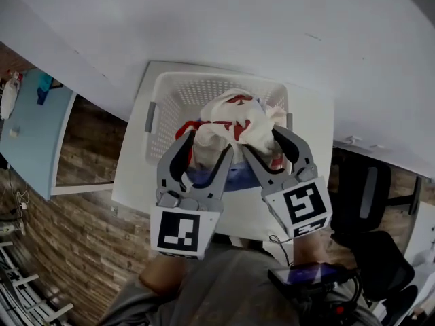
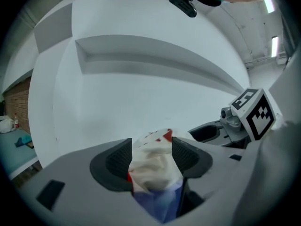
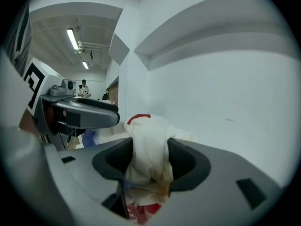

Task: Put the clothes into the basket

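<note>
- Presently, clothes (image 1: 231, 117): white bundle with red marks and a blue part, lying over the near half of the basket (image 1: 163, 87), which stands on a white table (image 1: 132, 175).
- Left gripper (image 1: 206, 148): at 7 o'clock of the bundle; fingers (image 2: 113, 161) partly spread, cloth (image 2: 153, 166) filling the gap and touching both pads.
- Right gripper (image 1: 264, 141): at 5 o'clock of the bundle; fingers (image 3: 186, 161) partly spread, a white fold (image 3: 148, 140) packed between them against both pads.

White wall (image 1: 272, 32), brick-patterned floor (image 1: 81, 236), black chair (image 1: 370, 202), ceiling strip lights (image 3: 73, 39).
</note>
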### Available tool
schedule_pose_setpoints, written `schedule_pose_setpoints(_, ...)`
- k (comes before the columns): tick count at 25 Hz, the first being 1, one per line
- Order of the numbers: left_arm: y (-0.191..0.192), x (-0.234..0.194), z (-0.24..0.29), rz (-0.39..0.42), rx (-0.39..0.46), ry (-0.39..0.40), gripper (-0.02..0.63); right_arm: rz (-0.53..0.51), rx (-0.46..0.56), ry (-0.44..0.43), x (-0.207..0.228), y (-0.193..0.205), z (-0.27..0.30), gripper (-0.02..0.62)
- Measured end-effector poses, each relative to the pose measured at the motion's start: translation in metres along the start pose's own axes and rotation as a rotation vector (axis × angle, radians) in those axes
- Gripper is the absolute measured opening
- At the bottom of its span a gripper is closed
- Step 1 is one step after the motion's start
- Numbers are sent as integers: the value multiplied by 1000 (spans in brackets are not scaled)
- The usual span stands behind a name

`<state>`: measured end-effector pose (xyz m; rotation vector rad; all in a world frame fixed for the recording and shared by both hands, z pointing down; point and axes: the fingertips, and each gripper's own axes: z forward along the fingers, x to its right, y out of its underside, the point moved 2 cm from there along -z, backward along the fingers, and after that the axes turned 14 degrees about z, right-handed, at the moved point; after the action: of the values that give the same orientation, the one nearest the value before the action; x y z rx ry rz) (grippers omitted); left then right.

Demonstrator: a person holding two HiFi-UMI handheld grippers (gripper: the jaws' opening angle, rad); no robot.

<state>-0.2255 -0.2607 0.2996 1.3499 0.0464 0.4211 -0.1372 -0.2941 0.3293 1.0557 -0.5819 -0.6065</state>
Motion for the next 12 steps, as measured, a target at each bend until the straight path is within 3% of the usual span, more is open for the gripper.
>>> schedule_pose_setpoints(12, -9, 38, -38, 8, 38, -58, 261, -28, 39, -45, -21, 17, -46, 223)
